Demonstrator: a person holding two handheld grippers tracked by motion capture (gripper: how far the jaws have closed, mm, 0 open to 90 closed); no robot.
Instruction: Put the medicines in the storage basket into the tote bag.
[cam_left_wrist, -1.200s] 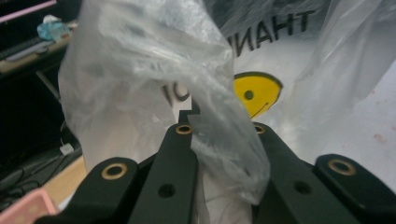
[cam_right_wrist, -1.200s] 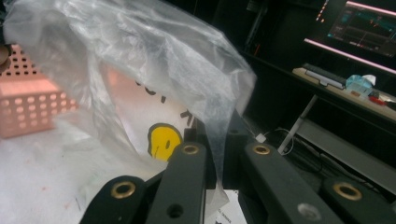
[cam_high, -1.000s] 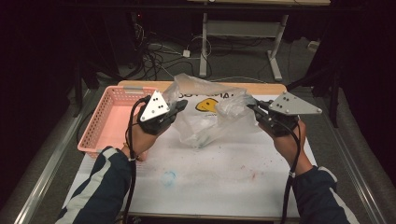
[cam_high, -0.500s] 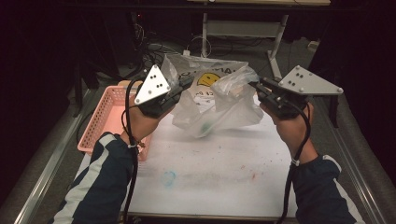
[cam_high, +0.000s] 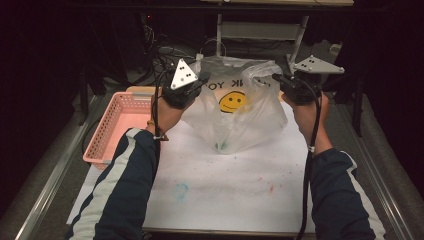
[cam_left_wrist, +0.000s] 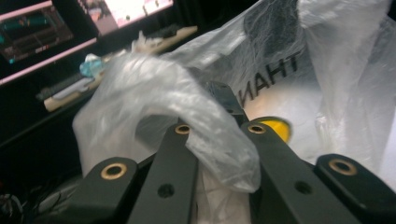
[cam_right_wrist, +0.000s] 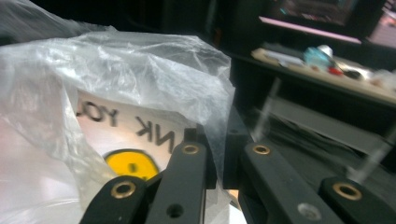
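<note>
With my left gripper (cam_high: 202, 80) and right gripper (cam_high: 276, 79) each clamped on a handle of the plastic bag (cam_high: 235, 120), I'd lift evenly, keeping it beside the pink basket (cam_high: 107, 132).

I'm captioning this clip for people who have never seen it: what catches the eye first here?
A clear plastic bag with a yellow smiley face hangs above the middle of the white table, stretched between the left gripper and the right gripper, each shut on one of its handles. A pink basket sits at the table's left edge.
</note>
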